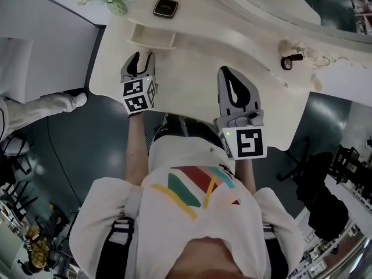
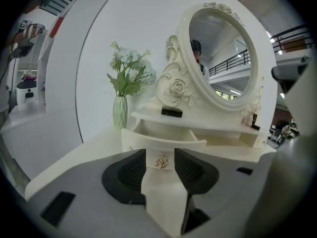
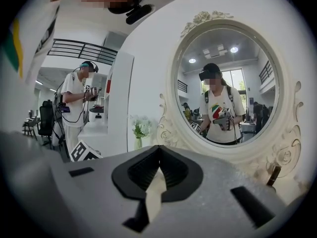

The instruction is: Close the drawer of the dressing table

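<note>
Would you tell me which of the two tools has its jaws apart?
The left tool: its jaws stand apart, framing the knob of the open drawer, while those of the right tool meet at their tips.

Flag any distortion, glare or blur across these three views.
Head view: even light, sharp, but the white dressing table is nearly blown out. Left gripper view: heavy fisheye with dark vignetted corners; the drawer and its knob are crisp. Right gripper view: same vignette; the mirror reflection is clear, no glare.
</note>
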A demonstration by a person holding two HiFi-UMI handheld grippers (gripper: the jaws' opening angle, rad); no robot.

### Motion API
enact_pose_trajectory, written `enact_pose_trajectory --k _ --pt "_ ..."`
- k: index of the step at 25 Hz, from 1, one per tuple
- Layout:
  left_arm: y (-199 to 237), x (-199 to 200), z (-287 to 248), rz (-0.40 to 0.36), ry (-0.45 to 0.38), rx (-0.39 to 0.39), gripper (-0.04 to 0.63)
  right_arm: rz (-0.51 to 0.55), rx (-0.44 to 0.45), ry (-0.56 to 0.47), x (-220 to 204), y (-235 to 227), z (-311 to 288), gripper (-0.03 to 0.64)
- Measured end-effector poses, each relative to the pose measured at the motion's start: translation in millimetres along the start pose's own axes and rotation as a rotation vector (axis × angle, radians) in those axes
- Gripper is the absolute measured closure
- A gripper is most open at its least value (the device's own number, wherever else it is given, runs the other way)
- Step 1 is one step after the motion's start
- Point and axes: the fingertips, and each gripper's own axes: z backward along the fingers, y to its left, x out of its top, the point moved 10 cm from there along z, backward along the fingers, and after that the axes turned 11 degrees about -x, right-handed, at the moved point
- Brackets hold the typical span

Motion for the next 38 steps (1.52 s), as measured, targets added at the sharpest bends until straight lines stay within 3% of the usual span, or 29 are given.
enact_pose_trajectory --k 8,12,38 --pt "2 -12 -13 0.003 0.08 -0.02 0.426 0.001 -0.007 0.019 -6 0 -3 0.617" --pt "3 -15 -17 -0.016 0.103 -0.013 0.462 0.0 -0.017 0.03 -8 -2 -3 0.617" --pt "2 -16 -22 -0.097 0.133 -0.038 0.502 0.012 -0.042 0.047 -11 -1 -5 0.617"
